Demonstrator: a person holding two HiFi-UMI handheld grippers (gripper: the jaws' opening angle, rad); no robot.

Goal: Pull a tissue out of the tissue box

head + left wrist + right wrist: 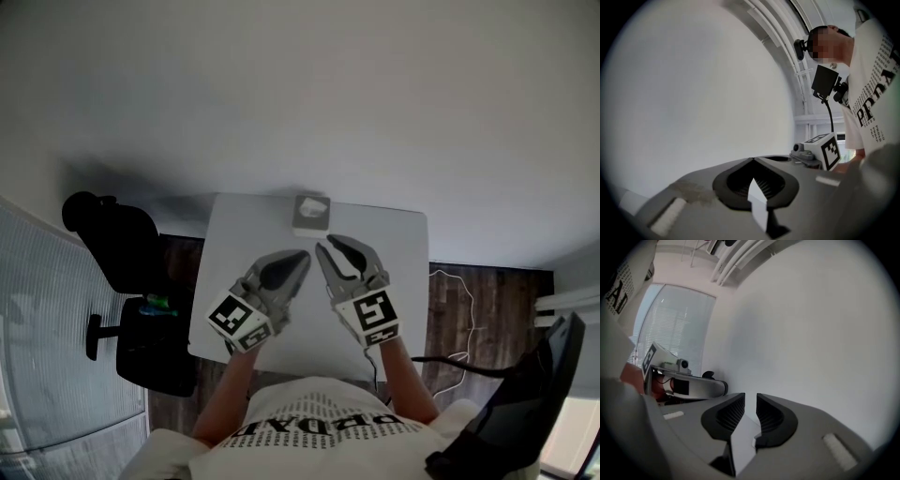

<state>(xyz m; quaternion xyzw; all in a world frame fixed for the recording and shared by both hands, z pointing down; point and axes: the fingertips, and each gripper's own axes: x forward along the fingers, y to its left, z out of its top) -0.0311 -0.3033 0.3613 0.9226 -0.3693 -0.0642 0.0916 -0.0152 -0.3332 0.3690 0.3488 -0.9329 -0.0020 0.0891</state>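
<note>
Hovering above the table (398, 246), the left gripper (300, 257) is being held closed, the right gripper (329, 245) slightly open and empty; the tissue box (310, 214) is sitting just ahead of both tips.

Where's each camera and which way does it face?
Head view: on person's head, facing down at table, tissue box, left hand-held gripper, right hand-held gripper, forearms.
Left gripper view: rides the left, faces wall past shut jaws.
Right gripper view: rides the right, faces wall past parted jaws.
Both show shirt, wall, the other gripper.
</note>
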